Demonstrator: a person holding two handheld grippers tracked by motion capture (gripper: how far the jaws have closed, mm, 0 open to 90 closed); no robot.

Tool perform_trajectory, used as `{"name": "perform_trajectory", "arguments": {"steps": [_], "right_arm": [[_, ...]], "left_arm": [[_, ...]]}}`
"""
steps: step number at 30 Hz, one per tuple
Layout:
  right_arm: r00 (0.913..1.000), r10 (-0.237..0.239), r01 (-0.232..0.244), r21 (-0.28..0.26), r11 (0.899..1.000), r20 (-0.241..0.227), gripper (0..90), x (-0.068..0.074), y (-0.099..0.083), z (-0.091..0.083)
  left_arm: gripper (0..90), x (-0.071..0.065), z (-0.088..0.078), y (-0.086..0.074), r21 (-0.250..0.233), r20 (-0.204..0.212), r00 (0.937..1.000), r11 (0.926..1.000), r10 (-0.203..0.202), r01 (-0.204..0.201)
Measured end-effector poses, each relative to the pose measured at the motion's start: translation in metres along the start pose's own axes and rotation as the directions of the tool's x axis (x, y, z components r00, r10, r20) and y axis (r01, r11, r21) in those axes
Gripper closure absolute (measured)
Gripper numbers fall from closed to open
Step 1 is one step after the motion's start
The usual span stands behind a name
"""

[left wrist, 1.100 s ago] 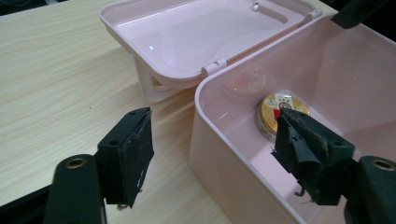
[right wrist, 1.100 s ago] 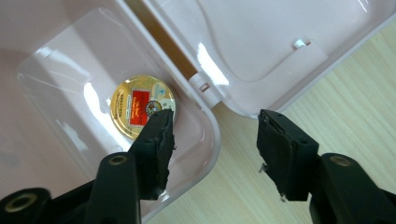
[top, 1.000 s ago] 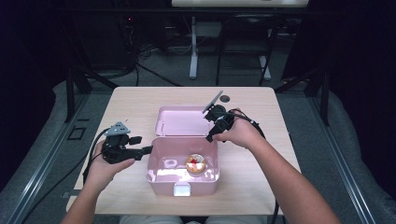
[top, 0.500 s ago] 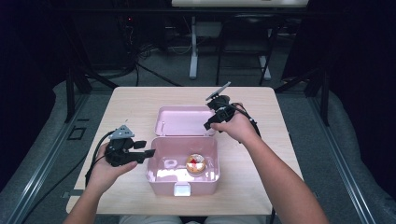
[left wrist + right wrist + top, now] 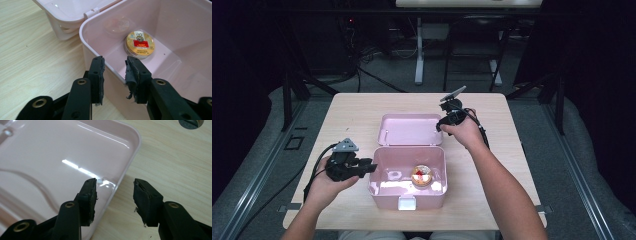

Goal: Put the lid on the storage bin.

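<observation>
An open pink box [image 5: 381, 187] stands at the table's middle, its lid [image 5: 409, 129] lying flat behind it. Inside lie a gold tin with a red label [image 5: 422, 175] [image 5: 140, 43] and a clear round piece [image 5: 116, 25]. My left gripper [image 5: 373, 167] [image 5: 113, 72] straddles the box's left wall [image 5: 110, 67], one jaw outside and one inside; its jaws have just been closing and a gap still shows. My right gripper [image 5: 439, 128] [image 5: 114, 192] hangs open over the lid's right edge [image 5: 125, 172], one jaw above the lid, the other above the table.
The wooden table [image 5: 352, 115] has bare room left and right of the box. A dark round thing [image 5: 191, 123] sits on the wood beyond the lid in the right gripper view. Cables and stands lie on the floor behind the table.
My left gripper's jaws have narrowed around the box wall. My right hand has shifted a little back and to the right, near the lid's right edge.
</observation>
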State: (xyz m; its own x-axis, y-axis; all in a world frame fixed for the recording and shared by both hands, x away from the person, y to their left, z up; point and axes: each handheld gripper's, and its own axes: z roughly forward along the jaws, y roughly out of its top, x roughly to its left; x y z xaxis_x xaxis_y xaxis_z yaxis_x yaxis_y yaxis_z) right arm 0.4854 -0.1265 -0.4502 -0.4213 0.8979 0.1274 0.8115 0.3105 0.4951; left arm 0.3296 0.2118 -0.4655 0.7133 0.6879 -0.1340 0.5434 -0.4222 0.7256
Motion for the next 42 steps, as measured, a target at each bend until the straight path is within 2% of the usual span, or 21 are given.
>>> {"name": "perform_trajectory", "arguments": {"steps": [3, 10, 20, 26, 34, 39, 41, 42], "right_arm": [[0.9990, 0.045, -0.045, -0.005, 0.999, 0.006, 52.9, -0.005, 0.003, 0.009], [0.9928, 0.117, -0.116, -0.044, 0.992, 0.026, 57.4, -0.012, 0.011, 0.021], [0.9863, 0.158, -0.157, -0.035, 0.987, 0.046, 65.6, -0.013, 0.021, 0.044], [0.9816, 0.188, -0.186, -0.042, 0.982, 0.037, 68.3, -0.016, 0.024, 0.049], [0.9755, 0.219, -0.219, -0.033, 0.975, 0.017, 74.8, -0.017, 0.027, 0.050], [0.9731, 0.229, -0.228, -0.023, 0.973, 0.026, 78.2, -0.015, 0.029, 0.050], [0.9711, 0.237, -0.237, -0.020, 0.971, 0.024, 80.5, -0.017, 0.030, 0.049], [0.9667, 0.255, -0.255, -0.018, 0.967, 0.018, 81.9, -0.018, 0.031, 0.046]], "left_arm": [[69.5, -0.001, -0.001, -0.001, -0.009, -0.001, 1.0000, 0.9999, 0.006, -0.006], [71.6, -0.002, -0.002, -0.004, -0.026, -0.005, 1.0000, 0.9997, -0.002, 0.002], [73.7, -0.002, -0.003, -0.005, -0.039, -0.005, 1.0000, 0.9993, -0.002, 0.002], [74.6, -0.004, -0.003, -0.005, -0.038, -0.017, 0.9999, 0.9993, -0.001, 0.000], [74.7, -0.003, -0.003, -0.005, -0.036, -0.012, 0.9999, 0.9993, -0.005, 0.004], [74.7, -0.003, -0.003, -0.005, -0.036, -0.012, 0.9999, 0.9993, -0.005, 0.004], [74.7, -0.003, -0.003, -0.005, -0.044, -0.007, 0.9999, 0.9990, -0.008, 0.008], [74.8, -0.003, -0.003, -0.005, -0.044, -0.005, 0.9999, 0.9990, -0.009, 0.009]]}}
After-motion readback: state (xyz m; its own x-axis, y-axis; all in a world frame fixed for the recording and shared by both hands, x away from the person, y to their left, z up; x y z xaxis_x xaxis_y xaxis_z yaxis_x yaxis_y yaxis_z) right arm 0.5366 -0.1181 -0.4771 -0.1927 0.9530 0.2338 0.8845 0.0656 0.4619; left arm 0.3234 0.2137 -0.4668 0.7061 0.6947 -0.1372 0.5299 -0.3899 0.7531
